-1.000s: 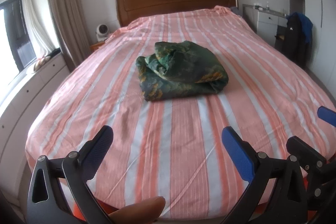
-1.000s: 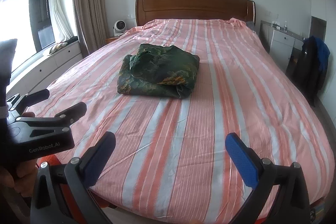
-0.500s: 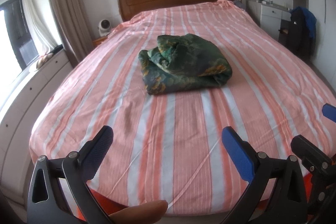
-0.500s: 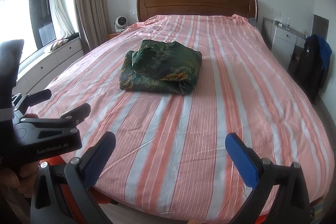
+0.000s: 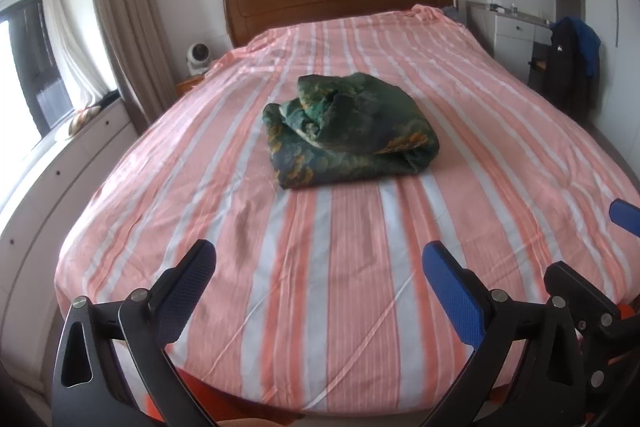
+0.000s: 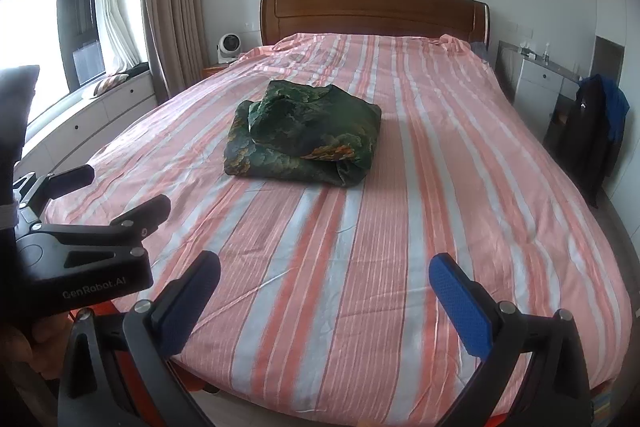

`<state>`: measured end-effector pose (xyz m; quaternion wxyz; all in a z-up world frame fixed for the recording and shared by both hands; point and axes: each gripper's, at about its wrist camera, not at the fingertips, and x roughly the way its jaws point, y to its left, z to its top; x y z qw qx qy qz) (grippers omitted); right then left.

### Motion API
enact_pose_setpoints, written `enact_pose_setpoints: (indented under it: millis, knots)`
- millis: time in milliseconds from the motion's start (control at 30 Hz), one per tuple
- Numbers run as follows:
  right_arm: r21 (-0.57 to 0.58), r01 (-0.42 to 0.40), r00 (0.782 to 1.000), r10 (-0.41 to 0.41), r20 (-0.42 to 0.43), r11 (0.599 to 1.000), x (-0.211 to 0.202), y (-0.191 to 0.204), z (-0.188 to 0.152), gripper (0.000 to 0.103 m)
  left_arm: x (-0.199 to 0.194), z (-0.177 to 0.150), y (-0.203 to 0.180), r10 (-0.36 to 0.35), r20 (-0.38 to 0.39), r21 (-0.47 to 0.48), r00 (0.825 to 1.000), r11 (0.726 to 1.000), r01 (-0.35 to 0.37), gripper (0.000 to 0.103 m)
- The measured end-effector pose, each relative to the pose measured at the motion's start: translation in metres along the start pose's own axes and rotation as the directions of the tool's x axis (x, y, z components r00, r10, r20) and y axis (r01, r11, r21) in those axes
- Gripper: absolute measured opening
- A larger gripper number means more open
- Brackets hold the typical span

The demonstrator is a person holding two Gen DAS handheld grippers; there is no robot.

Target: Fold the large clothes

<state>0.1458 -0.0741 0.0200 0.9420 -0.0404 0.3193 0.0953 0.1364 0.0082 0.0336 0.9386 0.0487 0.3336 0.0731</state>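
A dark green patterned garment (image 5: 349,133) (image 6: 306,133) lies in a thick folded bundle on the middle of the pink striped bed (image 5: 352,251) (image 6: 360,247). My left gripper (image 5: 320,281) hangs open over the foot of the bed, well short of the bundle, with nothing between its blue pads. My right gripper (image 6: 325,291) is also open and holds nothing, at about the same distance. In the right wrist view the left gripper (image 6: 108,193) shows at the left edge, held by a hand. A blue fingertip (image 5: 624,217) of the right gripper shows at the left wrist view's right edge.
A wooden headboard (image 6: 372,11) stands at the far end. A small white fan (image 6: 229,47) sits on a nightstand at the left, by curtains and a window bench (image 6: 100,107). At the right are a white cabinet (image 6: 540,83) and a chair with dark clothes (image 6: 596,123).
Both grippers have drawn back from the bed and risen a little, so the folded bundle looks farther away. Both stay open and the garment has not moved.
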Motion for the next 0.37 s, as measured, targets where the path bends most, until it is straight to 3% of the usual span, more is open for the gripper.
enact_pose_setpoints:
  millis: [167,367]
  knots:
    - [-0.001,0.010,1.000,-0.010,0.002,1.000,-0.0005,-0.0008,-0.0004,0.103,0.0009,-0.0002,0.0020,-0.025,-0.001,-0.020,1.000,0.999,0.025,0.103]
    - [0.001,0.011,1.000,-0.011,-0.002,1.000,0.0005,-0.0016,0.0002,0.103,0.0010,-0.0018,-0.0008,-0.001,0.005,-0.012,1.000,1.000,0.001,0.103]
